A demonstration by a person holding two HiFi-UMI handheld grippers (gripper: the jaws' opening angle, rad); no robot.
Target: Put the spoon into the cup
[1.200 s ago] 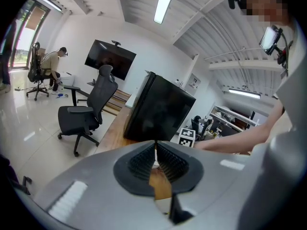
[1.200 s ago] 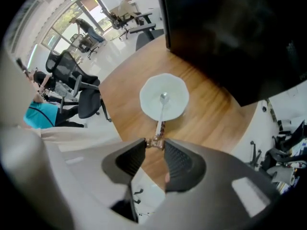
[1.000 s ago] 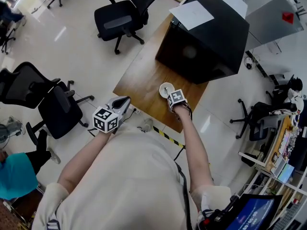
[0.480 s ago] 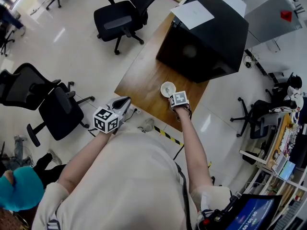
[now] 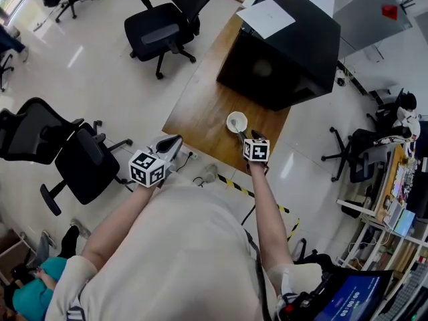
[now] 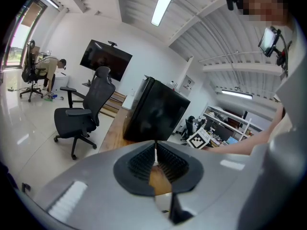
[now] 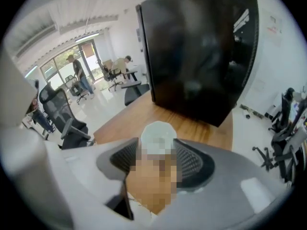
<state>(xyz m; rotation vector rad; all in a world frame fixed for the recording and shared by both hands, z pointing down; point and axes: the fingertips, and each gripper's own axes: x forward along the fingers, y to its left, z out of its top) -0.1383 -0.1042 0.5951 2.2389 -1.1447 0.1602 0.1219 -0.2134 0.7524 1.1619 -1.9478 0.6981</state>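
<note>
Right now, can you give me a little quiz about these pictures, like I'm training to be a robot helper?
1. True or false: the fingers of the left gripper are pressed together.
2. Pick one: the cup on the wooden table is A red, B white, C blue.
3. Which gripper is nearer the cup?

Key:
1. True.
2. B.
3. The right gripper. Its fingers have just been opening, and the cup sits ahead of them, not gripped.

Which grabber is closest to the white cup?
The right gripper: it is right beside the cup, its jaws just opened and gripping nothing. The left gripper is off the table's near corner, well away from the cup.
</note>
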